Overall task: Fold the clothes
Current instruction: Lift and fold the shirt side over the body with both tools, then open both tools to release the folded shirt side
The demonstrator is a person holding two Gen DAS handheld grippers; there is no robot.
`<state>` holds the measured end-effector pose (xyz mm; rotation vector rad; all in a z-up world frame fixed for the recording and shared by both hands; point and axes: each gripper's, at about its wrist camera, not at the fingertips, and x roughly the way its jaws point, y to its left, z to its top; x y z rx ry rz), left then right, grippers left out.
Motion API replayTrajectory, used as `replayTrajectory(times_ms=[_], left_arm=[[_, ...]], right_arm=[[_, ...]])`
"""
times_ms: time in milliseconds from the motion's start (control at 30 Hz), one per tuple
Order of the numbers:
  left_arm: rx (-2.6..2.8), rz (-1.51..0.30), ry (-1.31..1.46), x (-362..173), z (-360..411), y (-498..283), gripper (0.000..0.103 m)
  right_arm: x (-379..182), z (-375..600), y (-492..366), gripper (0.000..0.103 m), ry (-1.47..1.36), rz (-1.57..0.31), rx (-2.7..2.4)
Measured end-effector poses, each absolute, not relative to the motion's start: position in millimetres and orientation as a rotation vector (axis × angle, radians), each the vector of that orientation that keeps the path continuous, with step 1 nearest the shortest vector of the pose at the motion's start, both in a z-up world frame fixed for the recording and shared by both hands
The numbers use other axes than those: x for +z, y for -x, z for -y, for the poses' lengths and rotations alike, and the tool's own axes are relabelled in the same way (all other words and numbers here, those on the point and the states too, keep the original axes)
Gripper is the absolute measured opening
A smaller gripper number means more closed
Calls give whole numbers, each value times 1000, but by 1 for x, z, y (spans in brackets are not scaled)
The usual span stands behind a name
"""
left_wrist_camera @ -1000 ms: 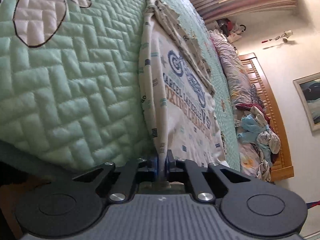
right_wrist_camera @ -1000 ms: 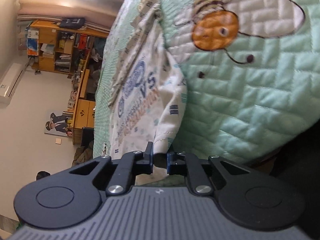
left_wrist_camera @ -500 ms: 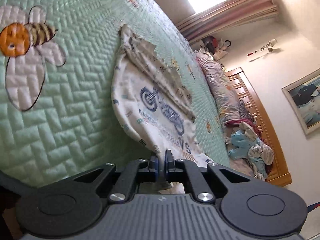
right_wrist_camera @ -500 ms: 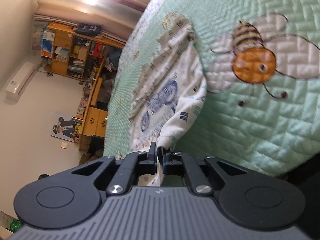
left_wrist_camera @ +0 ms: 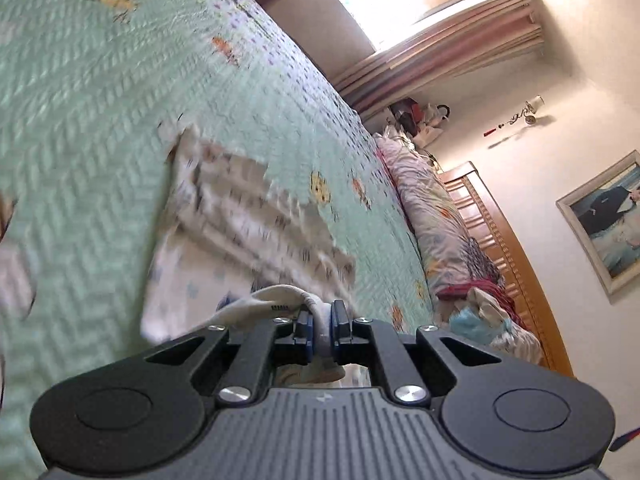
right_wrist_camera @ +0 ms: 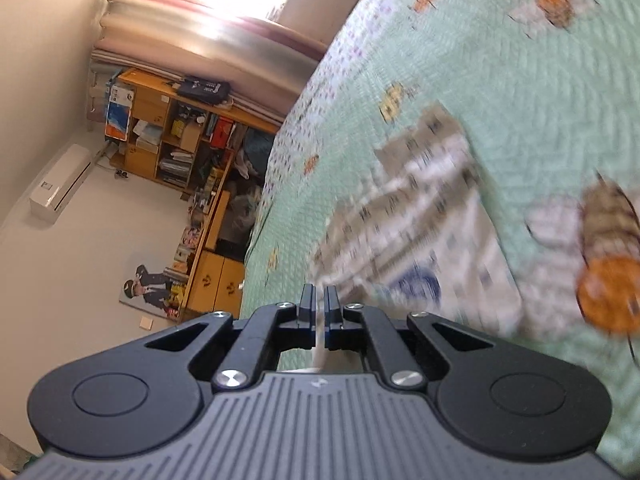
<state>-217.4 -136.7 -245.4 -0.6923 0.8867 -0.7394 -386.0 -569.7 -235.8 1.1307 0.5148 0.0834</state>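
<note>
The printed shirt [left_wrist_camera: 240, 236] lies spread on the green quilted bedspread [left_wrist_camera: 100, 80], its far part flat and already doubled into a band, its near hem lifted off the bed in my two tools. My left gripper [left_wrist_camera: 322, 326] is pinched down narrow on a bunched roll of that hem, and the cloth shows plainly between the pads. My right gripper [right_wrist_camera: 319, 307] is just as narrow, with a thin white edge of the same shirt [right_wrist_camera: 420, 240] running down through the slit between its jaws, so I judge both corners are held. I read the step as carrying the near hem over toward the far end to lay the shirt in half. To do it well I want both hands level with each other and equally far forward, so the hem stays taut and straight rather than sagging in the middle. I would aim to bring the hem down onto the far band with edges matched, lower it until cloth rests on cloth, and only then let go, both sides together. Both views are smeared with motion, so I cannot judge how square the lower layer lies, and I should check before setting down.
</note>
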Motion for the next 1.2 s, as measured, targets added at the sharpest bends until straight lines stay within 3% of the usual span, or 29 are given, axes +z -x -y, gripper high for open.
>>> replayTrajectory(times_ms=[200, 300, 367, 433, 700, 767, 1000, 1200], left_arm=[[-695, -940, 646, -247, 170, 160, 8], [-732, -936, 602, -250, 175, 170, 8], [-738, -919, 538, -253, 176, 184, 9], [-740, -920, 533, -261, 172, 196, 10], [-700, -959, 623, -278, 145, 210, 10], [-713, -942, 620, -273, 142, 220, 11], [-764, -896, 585, -255, 140, 252, 14], [-711, -908, 591, -264, 128, 251, 15]], right_arm=[[-235, 582, 322, 4, -1102, -562, 74], [-240, 567, 323, 13, -989, -631, 179], [-251, 553, 340, 45, -893, -710, 163], [-274, 542, 364, 55, -913, -799, 141], [-352, 552, 427, 56, -1516, -726, 31], [-350, 545, 422, 61, -1546, -743, 21], [-362, 511, 406, 61, -1680, -741, -72], [-377, 505, 402, 59, -1751, -628, -189]])
